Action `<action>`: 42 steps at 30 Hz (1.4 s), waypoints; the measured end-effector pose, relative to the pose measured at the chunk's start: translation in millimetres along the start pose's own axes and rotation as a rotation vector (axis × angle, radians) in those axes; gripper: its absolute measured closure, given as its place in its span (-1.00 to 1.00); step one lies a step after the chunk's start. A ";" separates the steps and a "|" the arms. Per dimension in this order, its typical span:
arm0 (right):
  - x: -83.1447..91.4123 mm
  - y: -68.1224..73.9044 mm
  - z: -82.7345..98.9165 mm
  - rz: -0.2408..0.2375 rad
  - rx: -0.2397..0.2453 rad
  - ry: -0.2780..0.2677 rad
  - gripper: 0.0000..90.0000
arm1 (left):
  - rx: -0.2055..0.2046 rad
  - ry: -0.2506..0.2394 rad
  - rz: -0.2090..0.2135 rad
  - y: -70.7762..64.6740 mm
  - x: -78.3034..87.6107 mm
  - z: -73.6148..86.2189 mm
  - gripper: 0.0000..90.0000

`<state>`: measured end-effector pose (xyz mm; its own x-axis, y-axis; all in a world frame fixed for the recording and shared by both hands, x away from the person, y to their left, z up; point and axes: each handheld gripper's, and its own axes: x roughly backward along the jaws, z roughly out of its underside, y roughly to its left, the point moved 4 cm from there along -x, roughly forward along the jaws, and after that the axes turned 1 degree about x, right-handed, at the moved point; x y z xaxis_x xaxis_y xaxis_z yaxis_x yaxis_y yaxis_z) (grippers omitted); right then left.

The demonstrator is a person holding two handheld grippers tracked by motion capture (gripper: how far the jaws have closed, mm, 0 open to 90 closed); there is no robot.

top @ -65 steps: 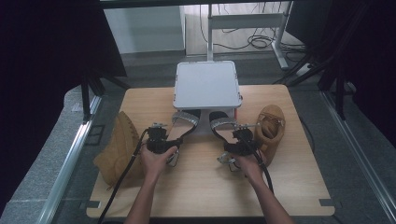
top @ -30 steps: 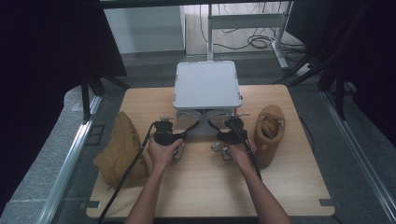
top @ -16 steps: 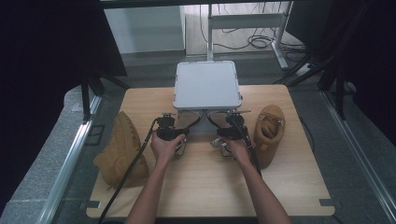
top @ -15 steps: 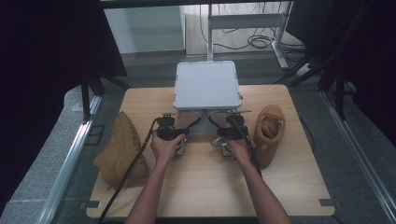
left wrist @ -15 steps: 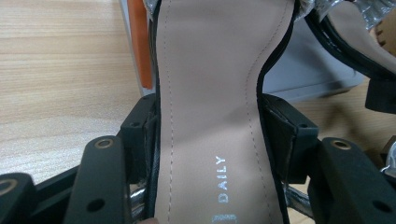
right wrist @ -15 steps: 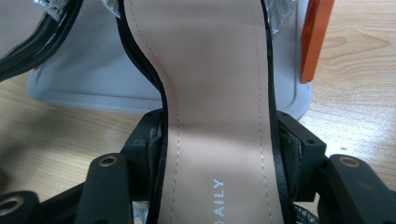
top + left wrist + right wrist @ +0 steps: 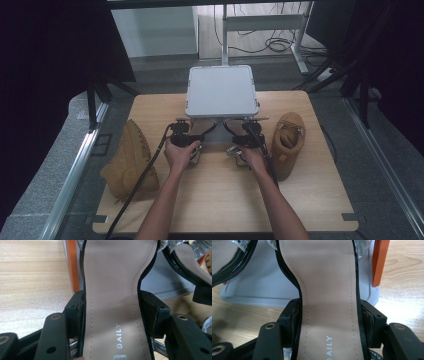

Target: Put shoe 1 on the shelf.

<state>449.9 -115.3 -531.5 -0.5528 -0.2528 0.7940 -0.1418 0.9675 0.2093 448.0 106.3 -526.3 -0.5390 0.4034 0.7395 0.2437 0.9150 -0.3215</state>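
Table: pale wood, rounded corners; near half bare, open room there. Grey floor and cables beyond; dark curtains at both sides.

Grey box: flat, square, at the far middle edge; its front hides the toes of both sandals.

Left boot: tan, lying near the left edge. Right boot: tan, near the right edge, just beside the right hand.

Left sandal: black-edged, beige insole printed "DAILY", toe cut off at the top of the frame. Clamped at the waist by the left gripper.

Right sandal: same make, toe likewise cut off. Clamped at the waist by the right gripper.
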 end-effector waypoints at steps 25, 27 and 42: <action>7.0 -1.2 -0.1 -0.056 0.026 0.000 -0.39 | -0.010 0.000 0.066 -7.1 9.3 -2.1 -0.46; 11.3 0.7 1.0 -0.058 0.037 -0.003 -0.40 | -0.024 -0.012 0.069 -8.5 15.5 -1.1 -0.46; 25.2 5.5 3.3 0.036 0.149 -0.122 -0.41 | -0.061 -0.067 0.096 -1.0 33.5 7.2 -0.39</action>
<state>432.5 -116.3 -512.3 -0.6543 -0.2244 0.7222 -0.2350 0.9680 0.0879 423.9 119.0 -505.5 -0.5627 0.4907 0.6652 0.3447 0.8707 -0.3507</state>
